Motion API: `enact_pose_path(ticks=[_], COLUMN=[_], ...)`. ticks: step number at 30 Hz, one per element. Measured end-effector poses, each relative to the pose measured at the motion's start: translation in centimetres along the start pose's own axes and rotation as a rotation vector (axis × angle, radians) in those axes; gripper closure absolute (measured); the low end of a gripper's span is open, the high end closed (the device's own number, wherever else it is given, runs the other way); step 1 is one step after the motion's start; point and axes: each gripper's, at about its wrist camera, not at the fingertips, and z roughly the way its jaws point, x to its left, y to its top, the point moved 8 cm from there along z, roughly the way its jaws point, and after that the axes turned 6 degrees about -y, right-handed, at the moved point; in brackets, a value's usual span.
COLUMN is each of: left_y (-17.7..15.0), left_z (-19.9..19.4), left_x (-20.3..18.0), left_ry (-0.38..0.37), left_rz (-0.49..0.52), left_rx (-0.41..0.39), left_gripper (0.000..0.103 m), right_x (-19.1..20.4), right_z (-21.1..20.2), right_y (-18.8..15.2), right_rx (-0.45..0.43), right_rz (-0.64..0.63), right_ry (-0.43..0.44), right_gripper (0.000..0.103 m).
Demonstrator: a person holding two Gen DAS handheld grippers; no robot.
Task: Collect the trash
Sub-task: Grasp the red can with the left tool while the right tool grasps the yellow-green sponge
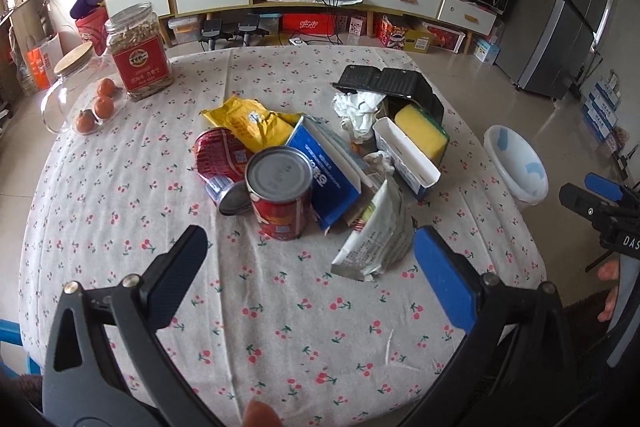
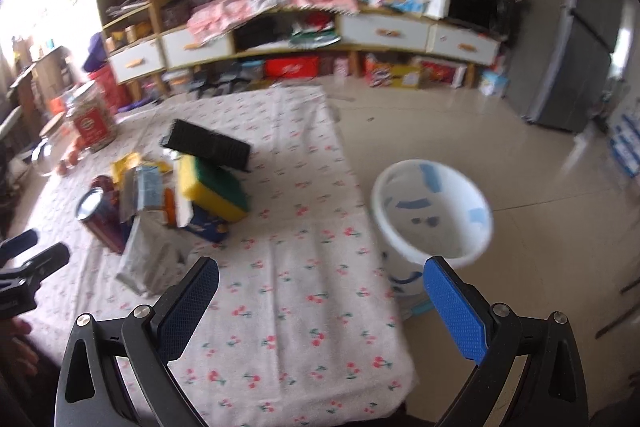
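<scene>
Blurred white bin (image 2: 432, 211) beyond right tool (image 2: 320, 291), both tools (image 1: 310, 255) agape, empty.

Ahead of my right jaws everything is blurring; the white bin (image 2: 432, 215) is hiding its base behind the bench (image 2: 304, 307).

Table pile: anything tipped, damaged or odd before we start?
Yes. One red can lies crushed on its side beside the upright can. The black tray sits tilted over the sponge, and the blue carton is torn open. Nothing spilled.
</scene>
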Motion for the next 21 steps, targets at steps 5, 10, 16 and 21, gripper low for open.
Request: enact_pose_path(ticks=[5, 10, 16, 21], left_y=[0.8, 1.5, 2.5, 2.5], left_z=[1.6, 3.5, 4.4, 7.0], left_x=[3.6, 6.5, 5.2, 3.5], left_ry=[0.059, 0.038, -0.059, -0.082], left_rz=[0.017, -0.073, -0.046, 0.05], left_rx=[0.11, 0.207, 0.2, 0.233], left_gripper=[0.001, 0.001, 0.001, 0.011], right_x=[2.3, 4.5, 5.4, 5.3], right_z=[1.6, 3.9, 6.9, 8.9], right_y=[2.0, 3.6, 3.8, 3.1], right_rx=[0.07, 0.127, 0.179, 0.233], right_rz=[-0.062, -0.103, -0.083, -0.052], right_ry=[0.076, 0.106, 0.148, 0.171], right_gripper=[0.0, 0.0, 0.0, 0.0])
